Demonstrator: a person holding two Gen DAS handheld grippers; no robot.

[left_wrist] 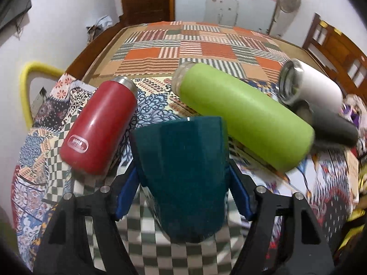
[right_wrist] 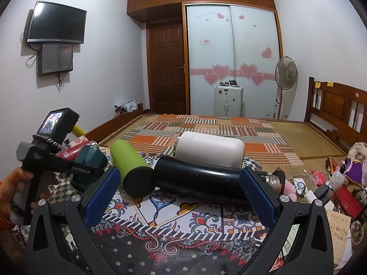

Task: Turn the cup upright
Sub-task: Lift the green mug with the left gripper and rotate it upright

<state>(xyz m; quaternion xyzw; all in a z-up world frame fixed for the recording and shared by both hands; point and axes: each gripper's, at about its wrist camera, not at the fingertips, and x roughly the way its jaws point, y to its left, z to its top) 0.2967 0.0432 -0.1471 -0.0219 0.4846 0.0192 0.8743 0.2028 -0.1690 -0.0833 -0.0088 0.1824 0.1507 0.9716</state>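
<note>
- Surface [right_wrist: 160, 208]: covered by a patterned cloth of floral tiles and green-white checks, filling the lower half of both views; beyond it, a bed with a striped patchwork cover [right_wrist: 206, 133] and a wooden headboard at right.
- Room: white walls, a dark wall-mounted television [right_wrist: 57, 23] at upper left of the right wrist view with a smaller screen beneath, a brown panelled door [right_wrist: 167, 68] at centre, frosted sliding wardrobe doors with pink heart stickers [right_wrist: 231, 57], and a standing fan [right_wrist: 286, 73] at right.
- Writing: an oval embossed logo on the red steel-rimmed flask [left_wrist: 101, 126], illegible.
- Task object: dark teal faceted cup [left_wrist: 183, 174], lower centre of the left wrist view, wider end toward the top of the frame; orientation of its mouth cannot be told.
- Left hand-held gripper [left_wrist: 183, 197]: blue pads pressed against both sides of the teal cup.
- Right hand-held gripper [right_wrist: 179, 197]: spread wide, holding nothing; black cylindrical flask [right_wrist: 197, 174] lies just beyond its pads.
- Lime-green flask [right_wrist: 130, 162] and white flask [right_wrist: 211, 149] lie on their sides nearby.
</note>
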